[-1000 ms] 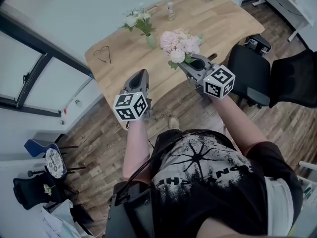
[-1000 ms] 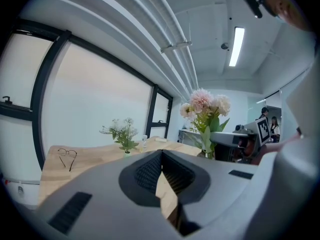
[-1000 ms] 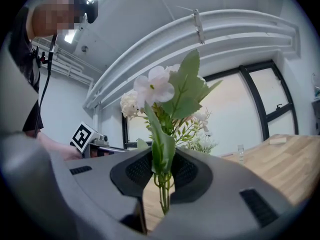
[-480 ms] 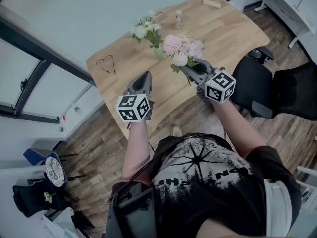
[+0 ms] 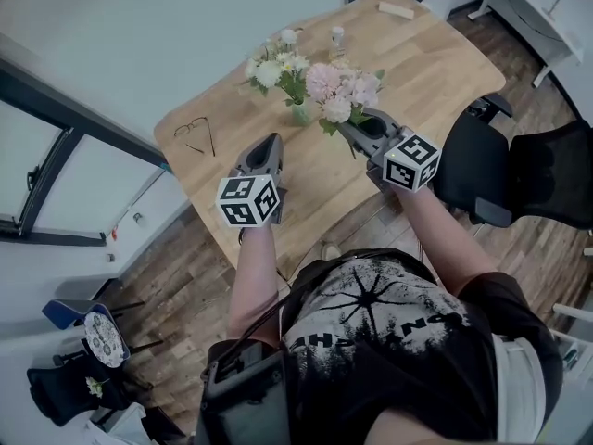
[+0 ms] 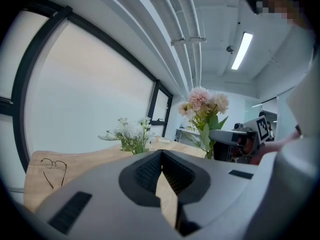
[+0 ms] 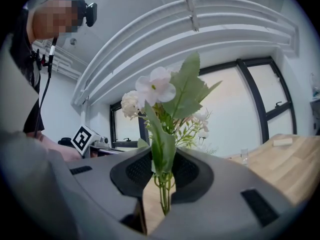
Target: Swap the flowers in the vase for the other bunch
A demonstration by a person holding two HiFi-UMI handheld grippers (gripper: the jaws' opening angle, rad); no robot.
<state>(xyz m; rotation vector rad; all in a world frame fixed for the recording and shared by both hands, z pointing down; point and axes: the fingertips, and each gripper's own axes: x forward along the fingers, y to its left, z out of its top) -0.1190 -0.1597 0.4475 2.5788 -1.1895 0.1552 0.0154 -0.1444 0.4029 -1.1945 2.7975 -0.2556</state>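
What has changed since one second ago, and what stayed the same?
The left gripper and right gripper moved toward the vase; the pink bunch is now beside the white flowers. Unchanged: right shut on the bunch, left shut and empty, white flowers in the vase.

A light wooden table point(image 5: 435, 54) stands on plank flooring point(image 5: 176, 276) beside dark-framed windows point(image 5: 23, 174), with black chairs point(image 5: 473, 156) alongside.

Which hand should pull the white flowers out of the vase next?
Left. The left gripper is shut and empty, aimed toward the white flowers in the vase; the right gripper is clamped on the pink bunch.
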